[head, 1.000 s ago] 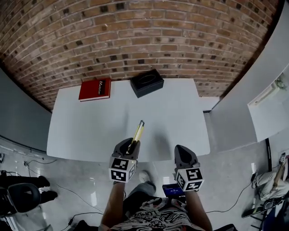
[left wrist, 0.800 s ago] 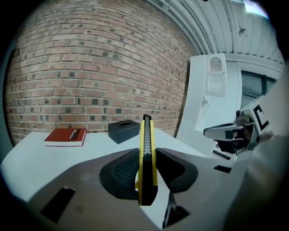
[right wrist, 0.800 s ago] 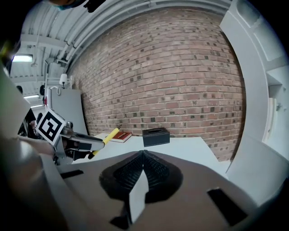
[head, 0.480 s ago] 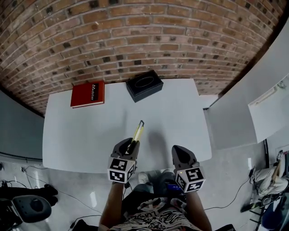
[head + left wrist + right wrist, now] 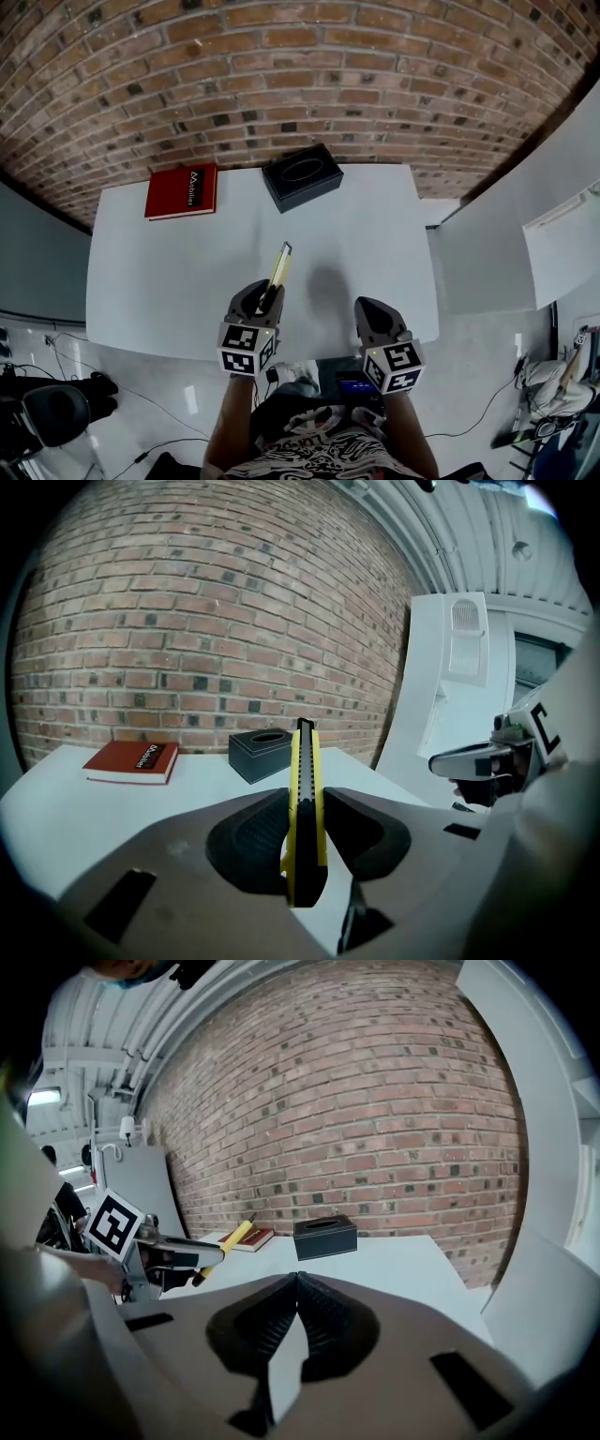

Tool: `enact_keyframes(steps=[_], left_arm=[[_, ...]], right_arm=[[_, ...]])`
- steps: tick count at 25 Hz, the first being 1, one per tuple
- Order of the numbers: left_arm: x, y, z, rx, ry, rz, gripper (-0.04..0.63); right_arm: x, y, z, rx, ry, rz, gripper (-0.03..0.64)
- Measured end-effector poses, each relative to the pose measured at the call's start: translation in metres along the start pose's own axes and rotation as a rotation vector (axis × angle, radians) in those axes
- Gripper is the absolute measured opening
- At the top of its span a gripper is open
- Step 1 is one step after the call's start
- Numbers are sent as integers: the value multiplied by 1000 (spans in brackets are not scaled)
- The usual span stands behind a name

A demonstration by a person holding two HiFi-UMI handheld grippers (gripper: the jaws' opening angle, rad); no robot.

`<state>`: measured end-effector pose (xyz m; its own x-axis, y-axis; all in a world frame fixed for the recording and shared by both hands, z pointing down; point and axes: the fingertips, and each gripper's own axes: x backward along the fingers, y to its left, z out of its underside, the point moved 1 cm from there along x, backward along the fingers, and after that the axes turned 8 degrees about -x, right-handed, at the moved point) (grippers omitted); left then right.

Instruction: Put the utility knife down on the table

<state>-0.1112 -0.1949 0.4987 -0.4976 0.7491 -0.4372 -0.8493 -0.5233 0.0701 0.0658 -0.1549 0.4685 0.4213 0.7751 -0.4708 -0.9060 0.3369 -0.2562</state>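
A yellow and black utility knife (image 5: 278, 267) (image 5: 304, 799) (image 5: 228, 1242) sticks forward out of my left gripper (image 5: 265, 298) (image 5: 302, 834), which is shut on its rear half. The knife hangs over the near part of the white table (image 5: 187, 272), pointing toward the brick wall. My right gripper (image 5: 371, 315) (image 5: 296, 1290) is at the table's near edge, to the right of the left one. Its jaws are shut with nothing between them.
A red book (image 5: 181, 190) (image 5: 133, 759) lies at the table's far left. A black tissue box (image 5: 301, 175) (image 5: 259, 752) (image 5: 324, 1235) stands at the far edge, middle. A brick wall (image 5: 300, 75) runs behind the table, and a white partition (image 5: 525, 225) stands to its right.
My left gripper has moved a little forward over the table with the knife in it. The right gripper kept its place. The camera view shifted slightly.
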Motion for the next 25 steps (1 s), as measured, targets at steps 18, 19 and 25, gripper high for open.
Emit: enact_keyframes(steps=[18,19,25], left_arm=[[-24,-15,68,66,158,12,118],[-25,-16,72,67,166,13,118],[-35,-26,96,83,212,29,118]], right_arm=[[-17,-15,42,-38,135,-35,0],[-17,-16,45,-40,142,-33,0],[-17,-27,56,-54,172,-21,0]])
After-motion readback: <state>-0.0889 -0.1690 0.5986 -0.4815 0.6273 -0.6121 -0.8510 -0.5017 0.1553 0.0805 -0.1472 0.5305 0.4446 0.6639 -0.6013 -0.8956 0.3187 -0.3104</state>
